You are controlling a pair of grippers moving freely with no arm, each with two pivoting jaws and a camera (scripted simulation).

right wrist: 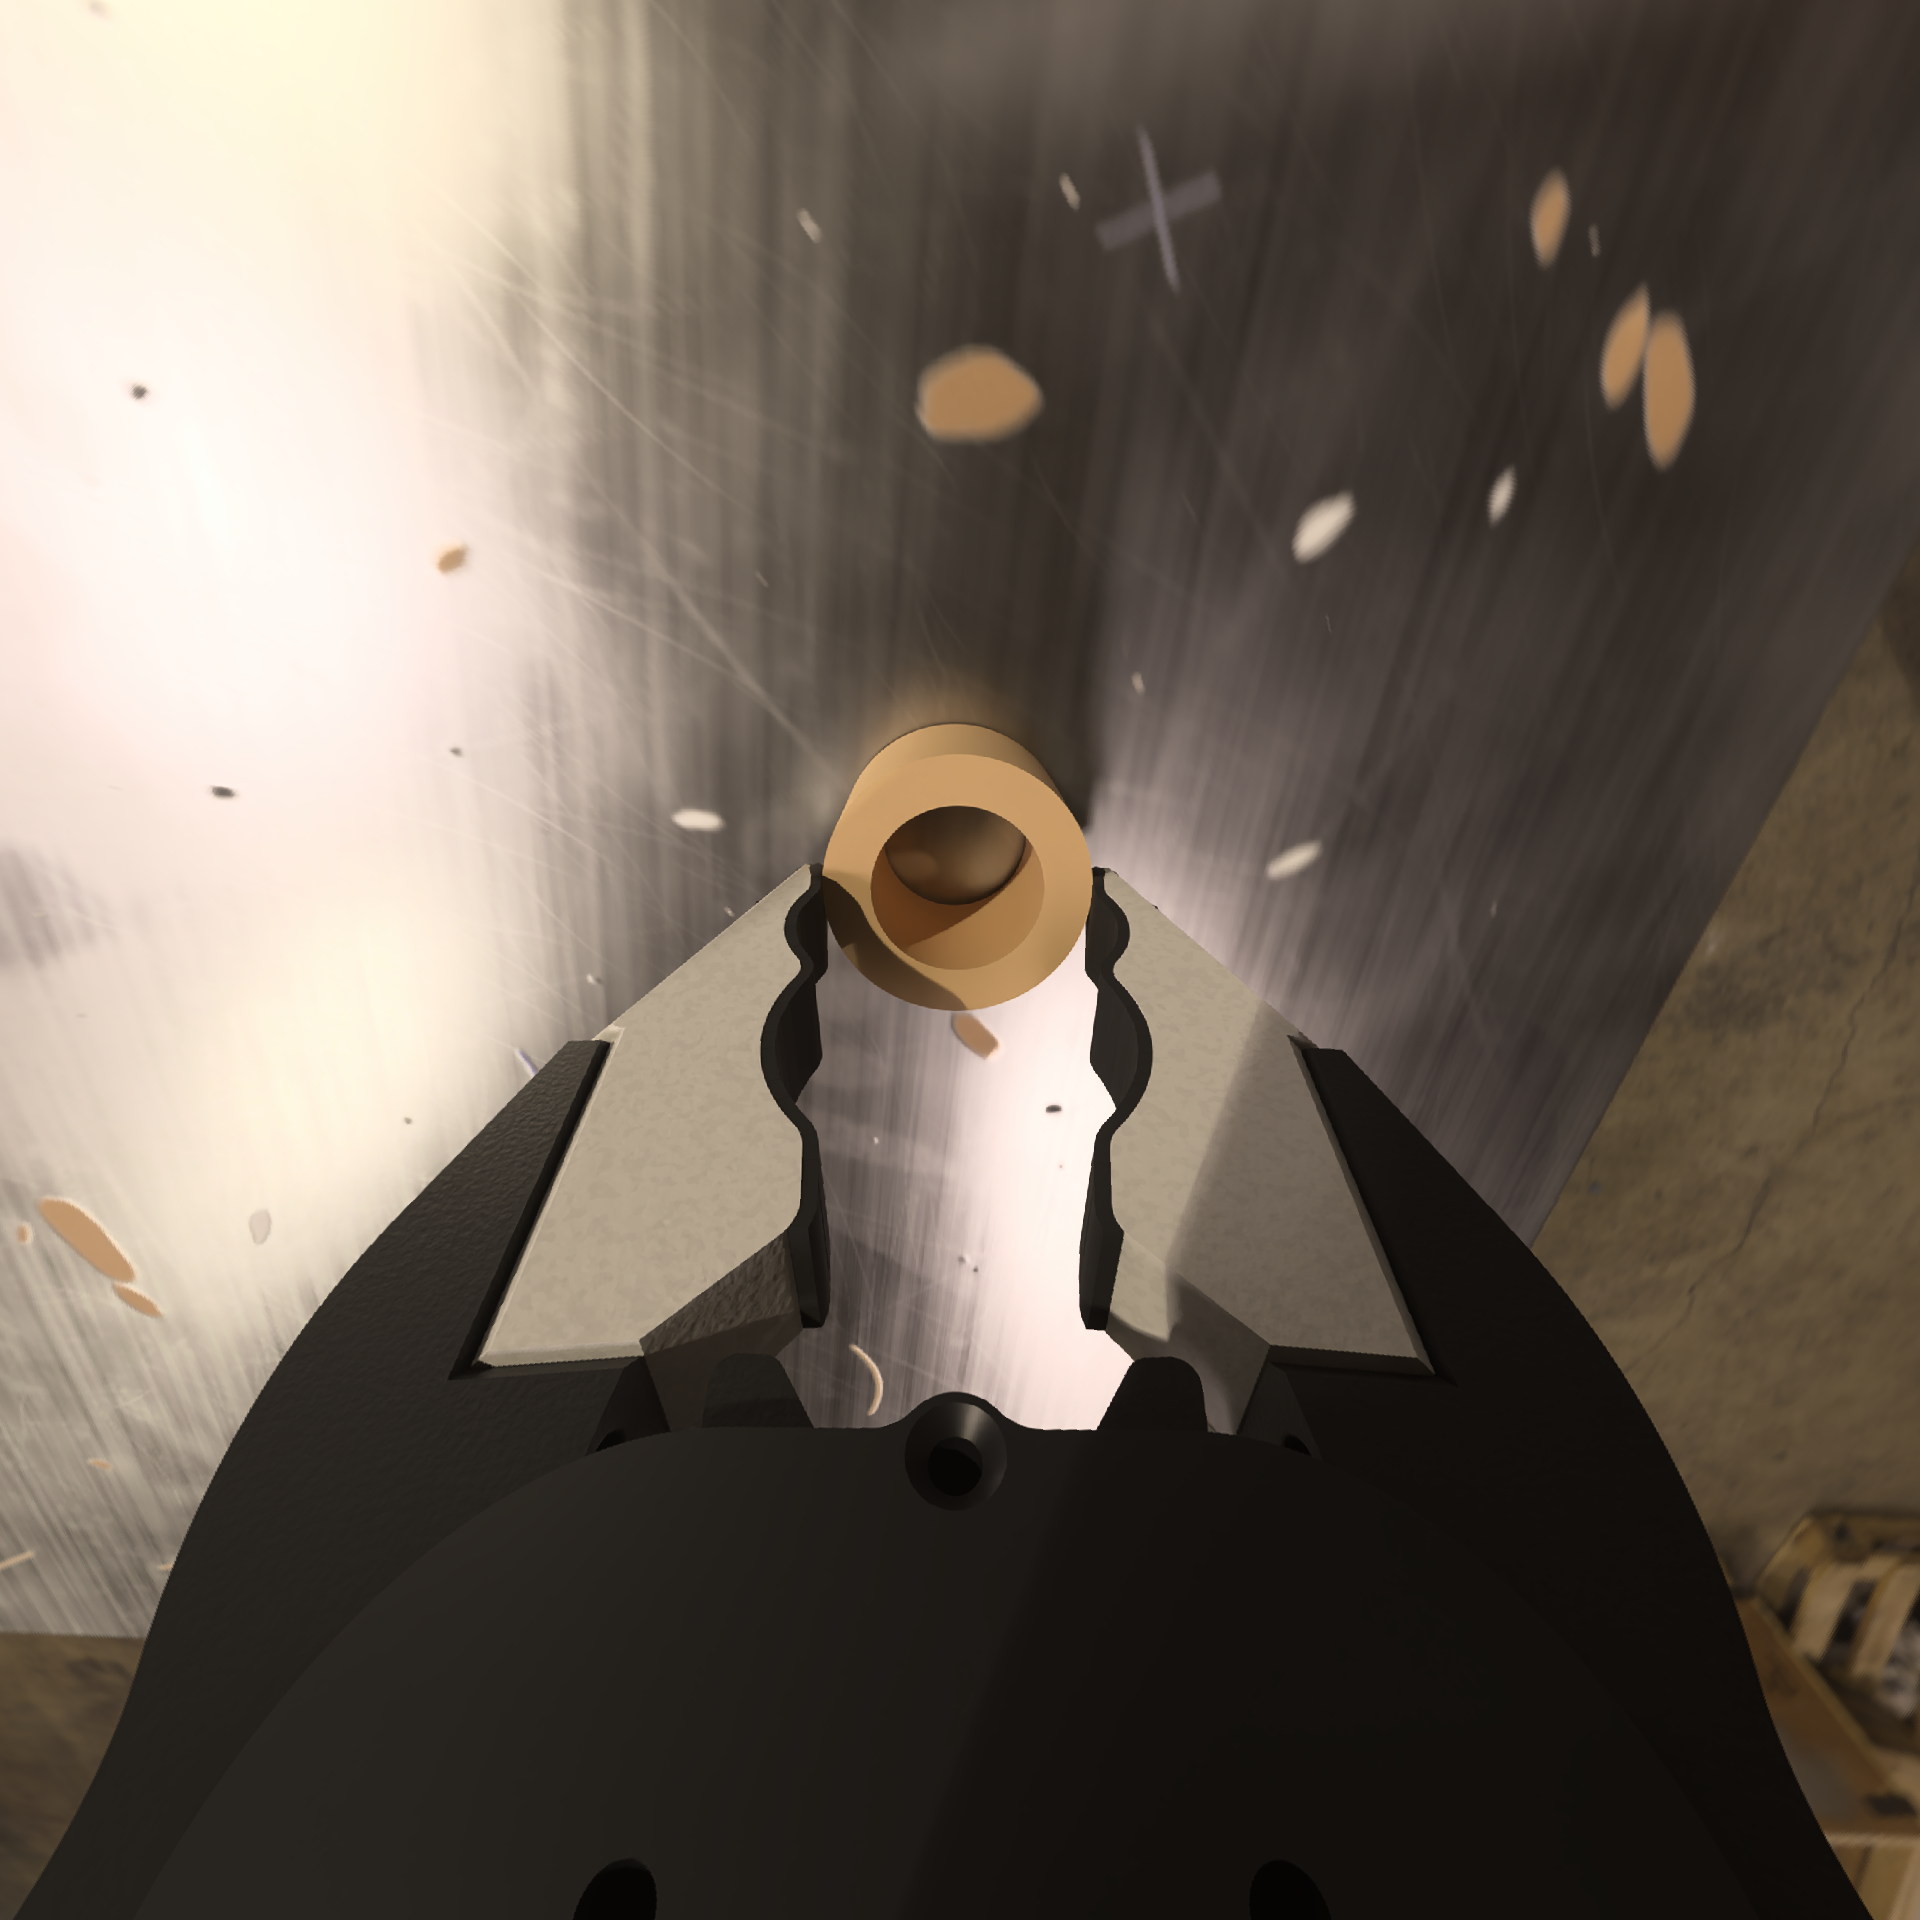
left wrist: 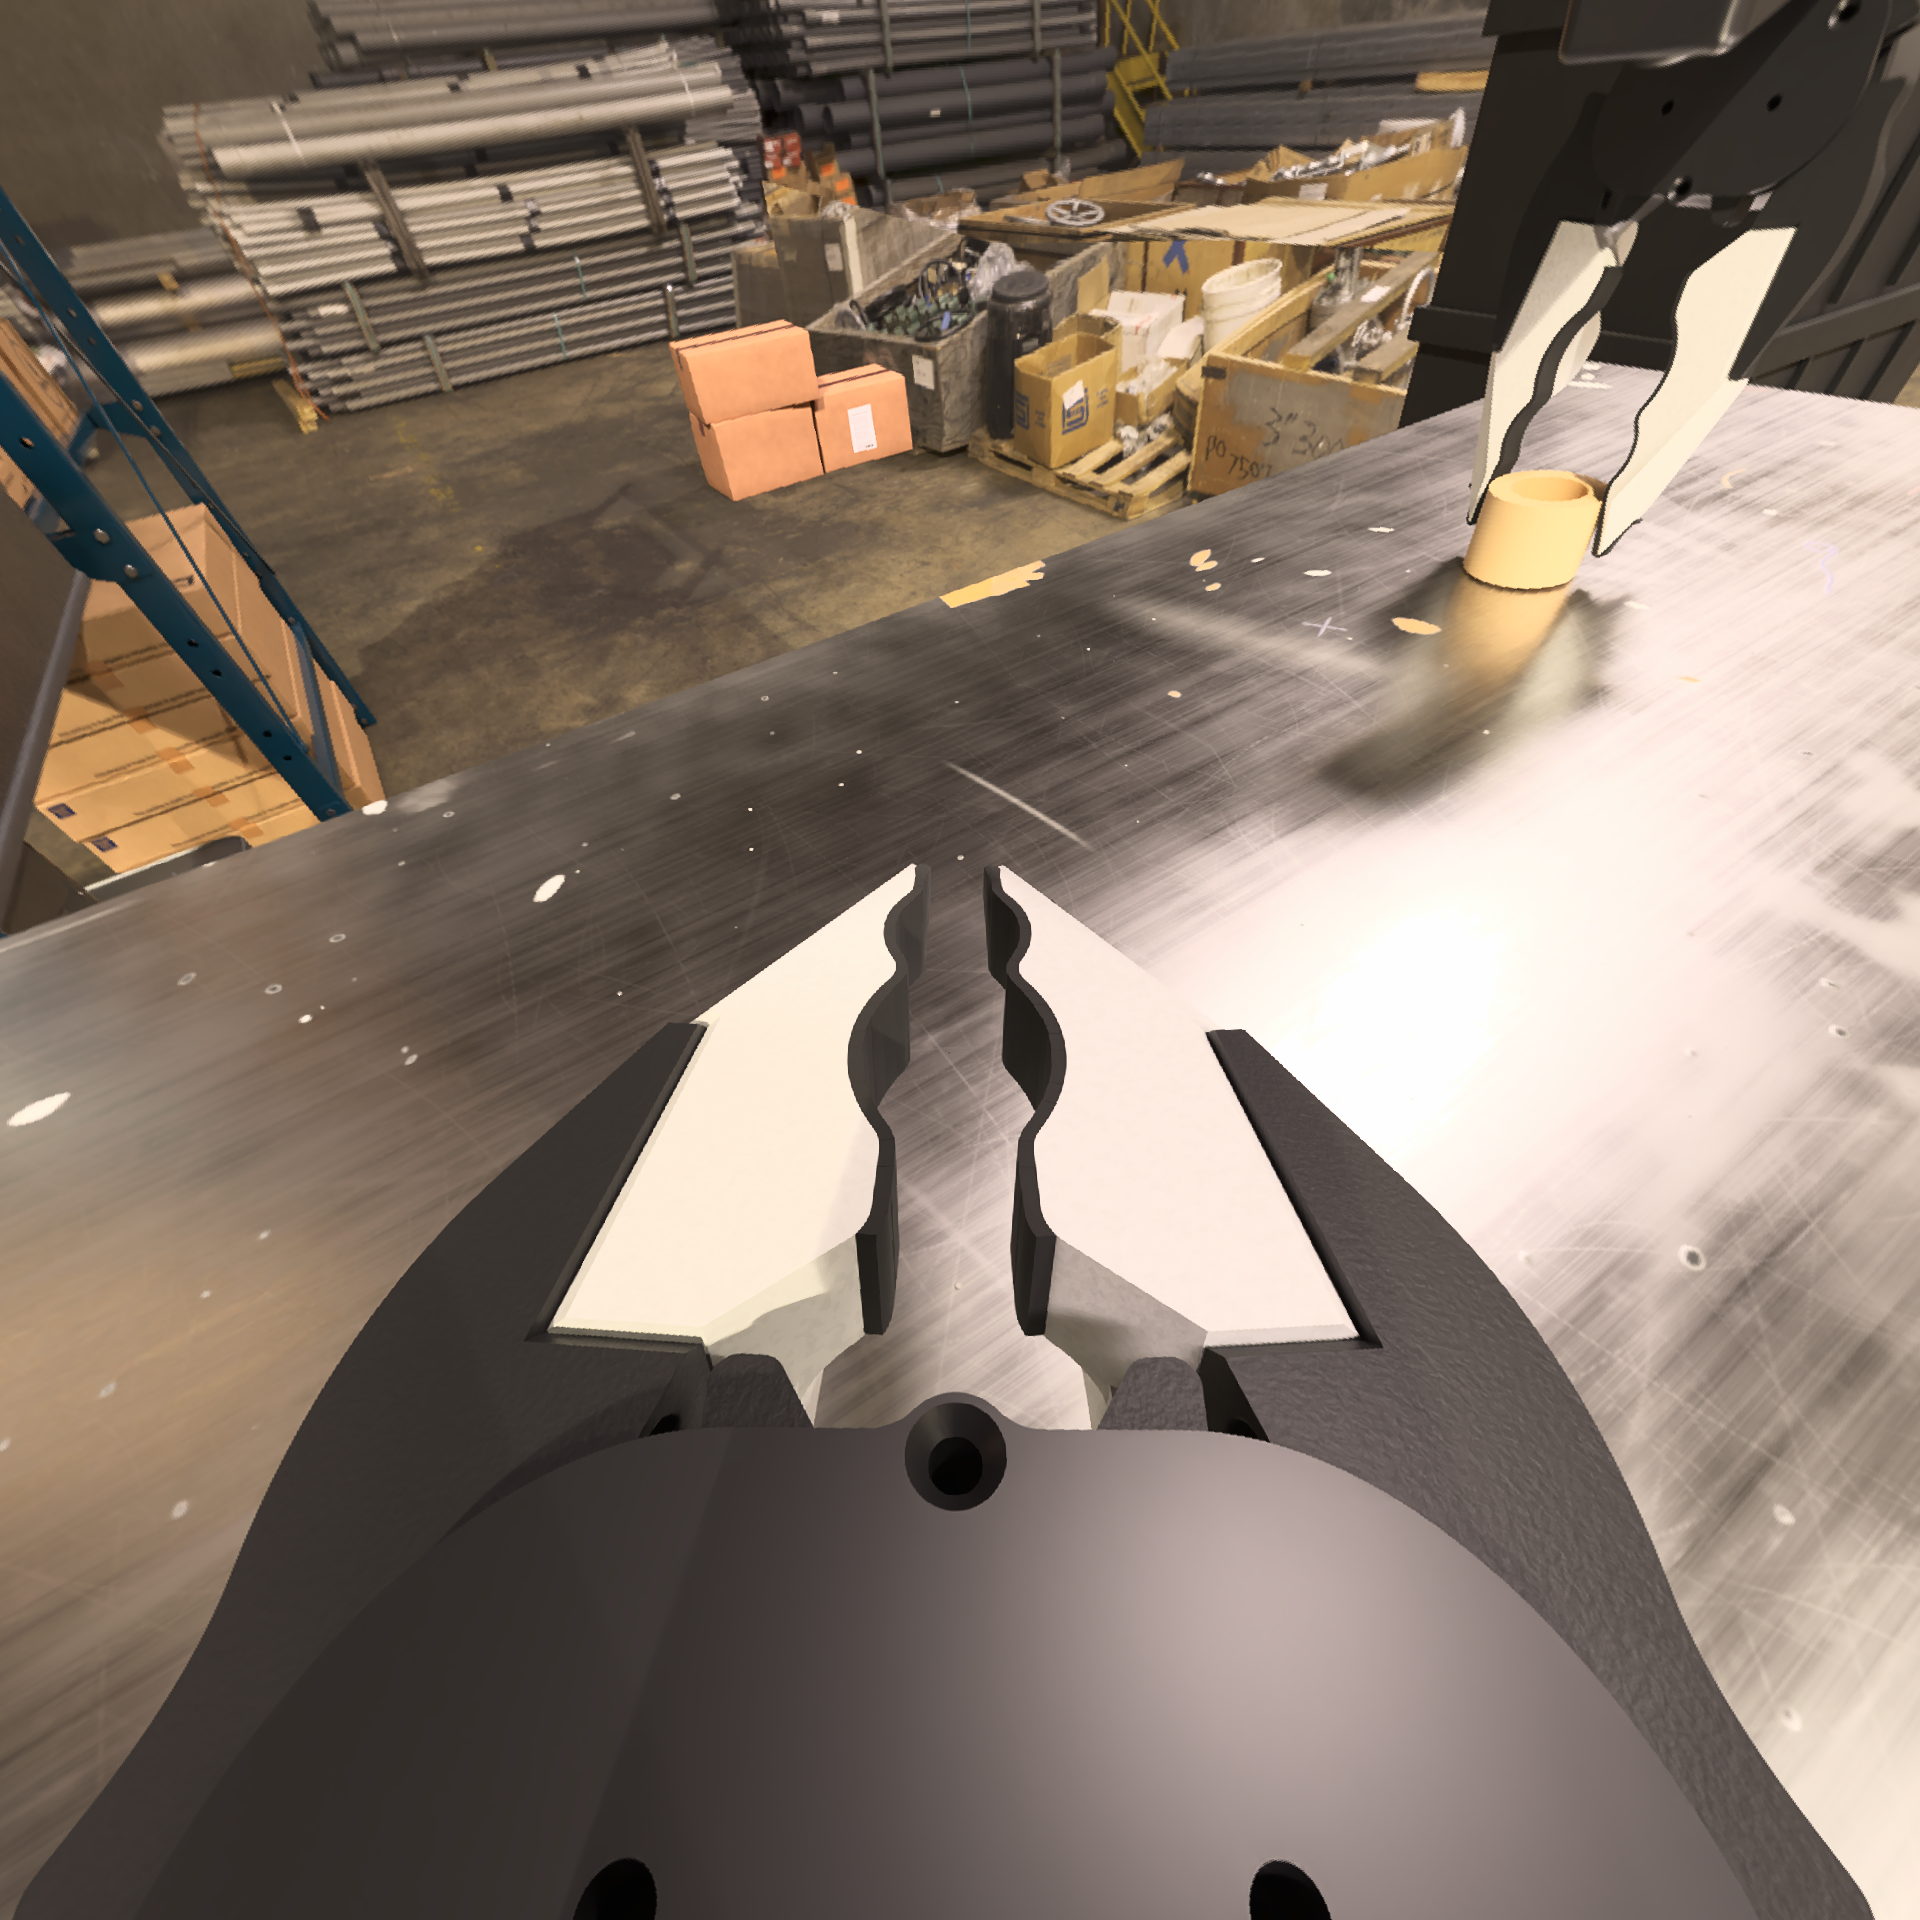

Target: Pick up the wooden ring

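Both tips of right gripper straddle wooden ring w/ gap.

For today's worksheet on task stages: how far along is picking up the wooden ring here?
Done: the right gripper has reached the wooden ring, one fingertip either side. In hand: closing; whether the fingertips touch it is unclear. Left: lifting, since the ring rests on the metal table. The left gripper is idle.

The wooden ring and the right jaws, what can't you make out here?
- Left wrist view: the right gripper fingertips cover the wooden ring's flanks, hiding any contact.
- Right wrist view: the ring's underside is hidden by its own body, so whether it has left the table is unclear.
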